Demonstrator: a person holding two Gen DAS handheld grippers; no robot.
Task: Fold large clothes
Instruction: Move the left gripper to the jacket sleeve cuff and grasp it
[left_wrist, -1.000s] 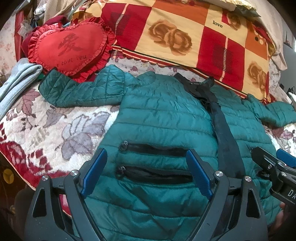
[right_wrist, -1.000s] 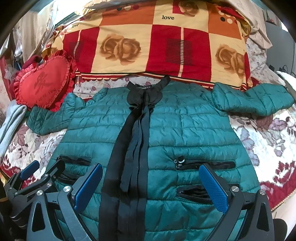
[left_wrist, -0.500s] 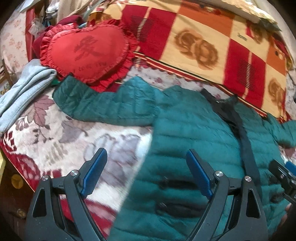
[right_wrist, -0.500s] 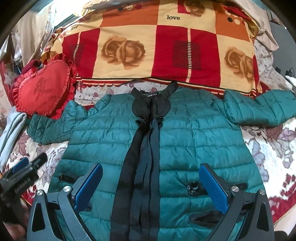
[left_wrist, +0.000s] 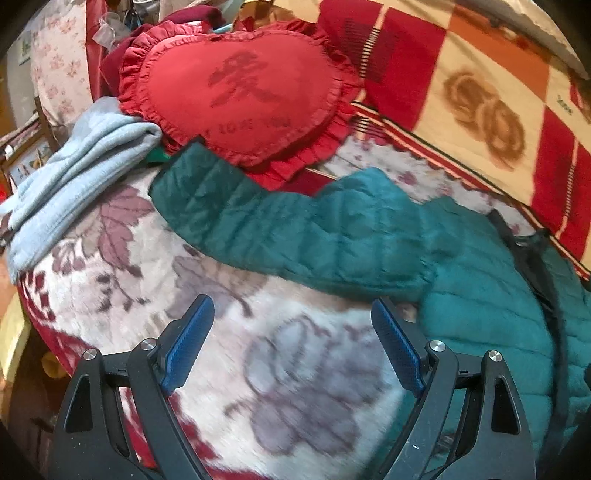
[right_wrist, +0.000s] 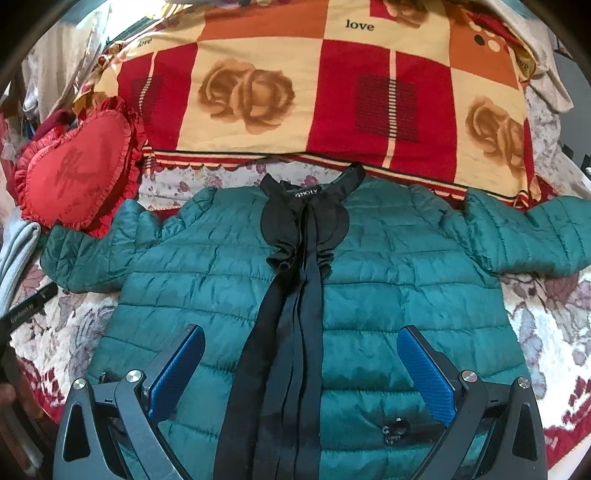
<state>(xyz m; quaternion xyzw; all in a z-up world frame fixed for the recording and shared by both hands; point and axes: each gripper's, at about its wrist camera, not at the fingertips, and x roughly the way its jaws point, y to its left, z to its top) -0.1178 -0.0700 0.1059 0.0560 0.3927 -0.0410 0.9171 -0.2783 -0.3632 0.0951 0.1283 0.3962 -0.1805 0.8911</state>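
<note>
A green quilted jacket (right_wrist: 388, 280) lies face up and spread flat on the bed, with a black collar and a black placket running down its middle. Its left sleeve (left_wrist: 280, 229) stretches out toward the red heart cushion, and its right sleeve (right_wrist: 528, 232) reaches to the right. My left gripper (left_wrist: 291, 343) is open over the floral blanket, just below the left sleeve, with nothing between its fingers. My right gripper (right_wrist: 303, 373) is open above the jacket's lower front, straddling the black placket. The left gripper's tip (right_wrist: 29, 306) shows at the left edge of the right wrist view.
A red heart-shaped cushion (left_wrist: 240, 96) rests against the left sleeve's cuff. A grey folded garment (left_wrist: 74, 173) lies at the bed's left edge. A red, orange and cream checked quilt (right_wrist: 314, 88) is piled behind the jacket. The floral blanket (left_wrist: 288, 369) covers the bed.
My left gripper has swung left, off the jacket's pockets toward the left sleeve. The right gripper has moved up along the jacket's front, so the pockets have slid down out of view.
</note>
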